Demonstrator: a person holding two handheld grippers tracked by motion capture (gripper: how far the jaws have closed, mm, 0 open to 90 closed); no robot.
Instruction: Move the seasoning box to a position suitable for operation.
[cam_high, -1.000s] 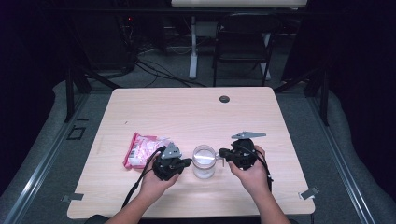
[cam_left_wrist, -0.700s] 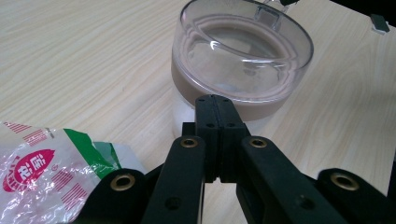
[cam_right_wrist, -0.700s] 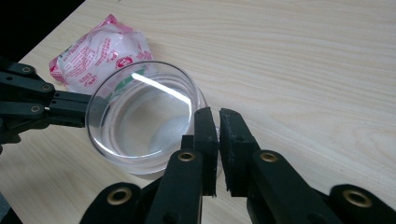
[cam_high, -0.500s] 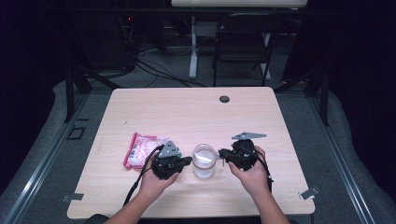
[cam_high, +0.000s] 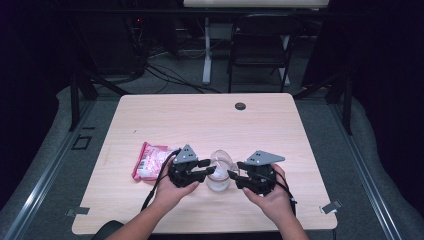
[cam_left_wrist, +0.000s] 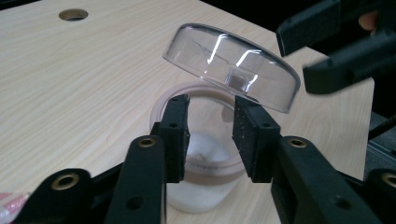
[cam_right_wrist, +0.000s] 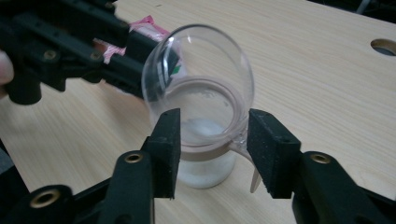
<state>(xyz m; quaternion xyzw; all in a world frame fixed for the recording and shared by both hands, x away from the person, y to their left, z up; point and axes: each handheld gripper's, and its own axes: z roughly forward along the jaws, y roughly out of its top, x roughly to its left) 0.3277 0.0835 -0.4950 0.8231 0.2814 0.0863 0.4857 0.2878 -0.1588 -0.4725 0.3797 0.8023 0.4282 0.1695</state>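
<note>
A small glass jar (cam_high: 220, 175) with a tan seal ring and white powder stands near the table's front edge. Its clear domed lid (cam_left_wrist: 233, 65) is tilted up off the rim (cam_right_wrist: 201, 116). My left gripper (cam_high: 210, 170) is at the jar's left and its jaws have just been opening. They now stand apart (cam_left_wrist: 210, 135) just short of the rim, with nothing pressed between the pads. My right gripper (cam_high: 234, 171) is at the jar's right. Its jaws (cam_right_wrist: 212, 140) have also just been opening, and they flank the jar without touching it.
A pink sweets packet (cam_high: 150, 161) lies left of my left hand. A round cable hole (cam_high: 240, 106) sits at the far side of the wooden table (cam_high: 165, 120). A folding chair (cam_high: 260, 45) and cables stand beyond the table's far edge.
Both grippers' jaws have spread apart from shut. The right gripper has drawn back a little to the right of the jar. The left hand has stayed in place.
</note>
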